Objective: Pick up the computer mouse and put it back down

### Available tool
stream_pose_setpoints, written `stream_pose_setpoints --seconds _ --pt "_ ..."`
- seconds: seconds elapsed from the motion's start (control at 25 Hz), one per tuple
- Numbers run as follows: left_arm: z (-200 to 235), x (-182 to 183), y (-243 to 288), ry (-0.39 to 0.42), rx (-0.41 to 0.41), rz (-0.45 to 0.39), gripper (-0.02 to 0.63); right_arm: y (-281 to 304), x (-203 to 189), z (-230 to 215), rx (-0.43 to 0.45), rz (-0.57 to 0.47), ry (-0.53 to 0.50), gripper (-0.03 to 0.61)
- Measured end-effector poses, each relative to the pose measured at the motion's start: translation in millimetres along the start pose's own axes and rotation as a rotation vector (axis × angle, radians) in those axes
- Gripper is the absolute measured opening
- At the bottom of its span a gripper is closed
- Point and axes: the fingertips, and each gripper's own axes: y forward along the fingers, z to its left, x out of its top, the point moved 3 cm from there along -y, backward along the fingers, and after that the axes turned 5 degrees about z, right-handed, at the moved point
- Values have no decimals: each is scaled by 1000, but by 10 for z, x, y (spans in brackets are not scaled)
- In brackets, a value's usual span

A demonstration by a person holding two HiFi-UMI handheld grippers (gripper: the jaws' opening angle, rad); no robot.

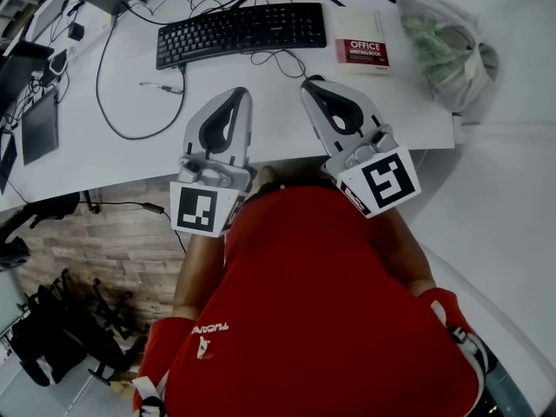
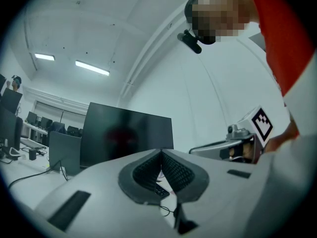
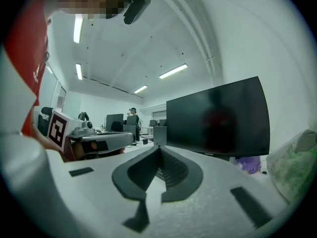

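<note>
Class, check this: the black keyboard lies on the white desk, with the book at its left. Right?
Wrong side: the book lies to the right of the keyboard, as the head view shows. The keyboard is black and on the white desk.

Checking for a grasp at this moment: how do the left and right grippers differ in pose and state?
In the head view, the left gripper leans toward the picture's right, the right gripper toward its left, so their tips converge. The left gripper's tip sits below the keyboard's middle, the right's below its right end, nearer the book. Shared: both have jaws together with nothing between them, over the desk's near edge.
</note>
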Motion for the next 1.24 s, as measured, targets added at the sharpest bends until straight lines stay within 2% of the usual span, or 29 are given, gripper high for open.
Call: stream_pose_setpoints --seconds 0.52,0.8,1.0,1.24 --pt "-26 -50 -56 2 -3 26 11 -24 -98 18 -18 25 10 5" --pt "-29 -2 -72 3 -13 -5 11 -24 -116 1 -24 19 13 5" --pt "7 -53 -96 3 5 26 11 -15 -101 6 -24 15 15 5" --pt "10 -47 -99 3 4 25 11 -22 -94 1 -28 15 16 5"
